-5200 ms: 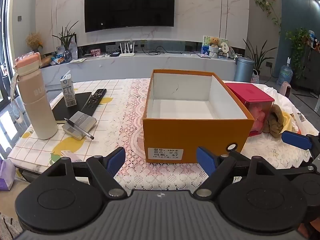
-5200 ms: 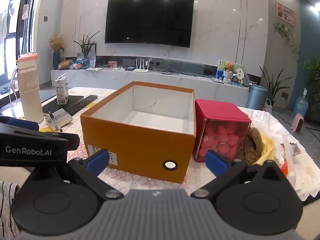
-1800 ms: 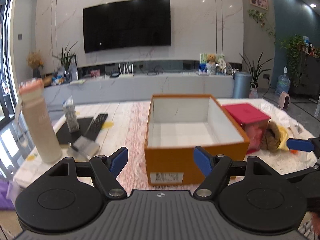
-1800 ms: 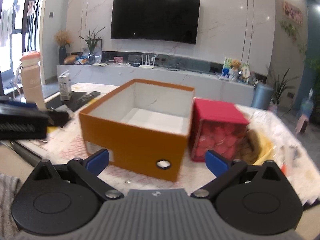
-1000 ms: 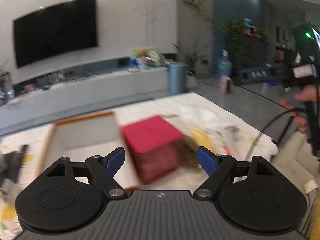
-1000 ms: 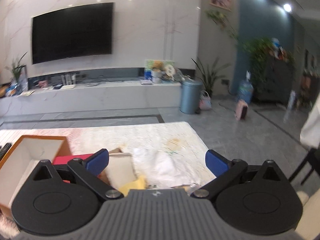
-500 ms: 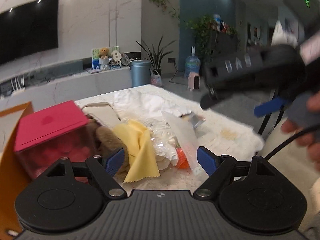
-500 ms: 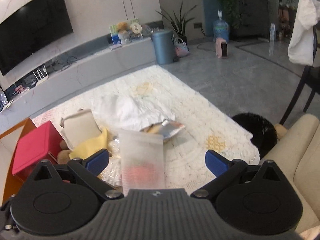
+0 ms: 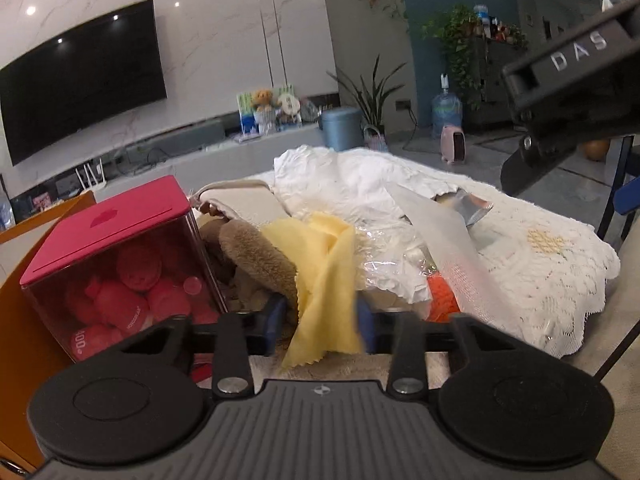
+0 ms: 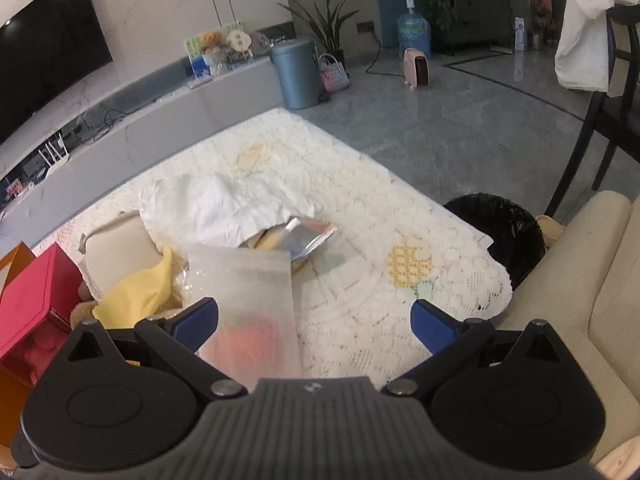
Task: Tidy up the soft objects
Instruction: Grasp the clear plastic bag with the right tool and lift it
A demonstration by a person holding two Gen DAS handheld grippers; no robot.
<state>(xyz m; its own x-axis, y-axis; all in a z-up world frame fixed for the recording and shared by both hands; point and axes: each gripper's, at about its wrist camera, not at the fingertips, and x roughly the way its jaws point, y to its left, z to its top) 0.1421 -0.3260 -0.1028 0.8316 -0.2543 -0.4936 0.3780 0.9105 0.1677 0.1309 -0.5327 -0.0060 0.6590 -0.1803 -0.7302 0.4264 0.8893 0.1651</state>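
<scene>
A yellow cloth hangs over a brown plush toy in a pile of soft things on the lace-covered table. My left gripper has its blue fingers close on either side of the cloth's lower part, narrowed around it. The cloth also shows in the right wrist view. My right gripper is open above a frosted pouch holding something orange. A white cloth and a beige pouch lie behind.
A red-lidded clear box of pink balls stands left of the pile, against the orange cardboard box. A silver foil pouch lies by the white cloth. A black bin and a cream sofa sit off the table's right edge.
Both grippers swung right from the orange box to the pile. The left gripper's fingers have narrowed from wide open onto the yellow cloth. The right gripper stays open.
</scene>
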